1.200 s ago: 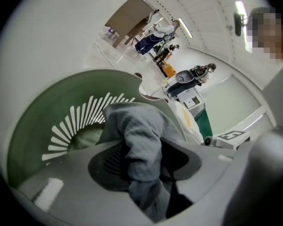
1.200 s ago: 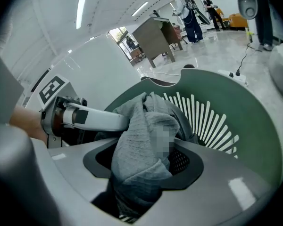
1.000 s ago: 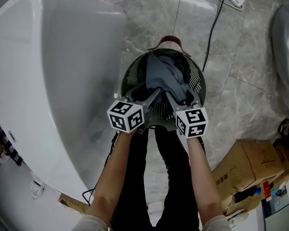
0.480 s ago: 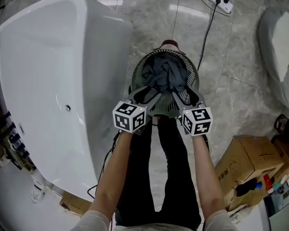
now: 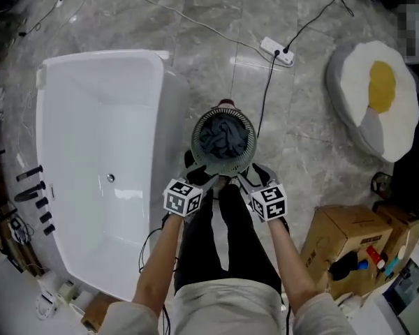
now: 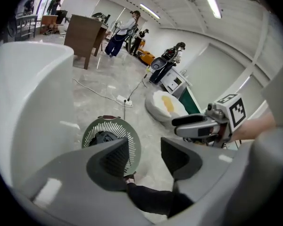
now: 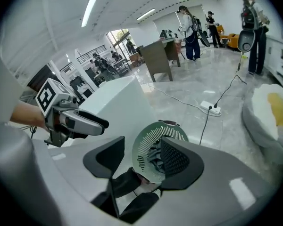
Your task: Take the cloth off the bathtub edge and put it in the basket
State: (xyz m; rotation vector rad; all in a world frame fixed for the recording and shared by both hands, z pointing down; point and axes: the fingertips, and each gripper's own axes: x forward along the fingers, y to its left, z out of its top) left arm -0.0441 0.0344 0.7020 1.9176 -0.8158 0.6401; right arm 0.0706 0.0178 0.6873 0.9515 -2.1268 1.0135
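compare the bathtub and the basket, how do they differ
The bathtub is white and roughly rectangular; the basket is green and round. The bathtub has solid, smooth walls; the basket's wall is slotted. The bathtub looks bare inside apart from its drain; the basket holds a dark cloth. The bathtub is far larger than the basket. Both stand open-topped on the grey stone floor, side by side.

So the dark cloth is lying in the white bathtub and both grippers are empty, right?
Not quite. The head view shows the cloth lying in the basket on the floor beside the bathtub, not in the tub. The left gripper and right gripper are indeed empty, fingers apart.
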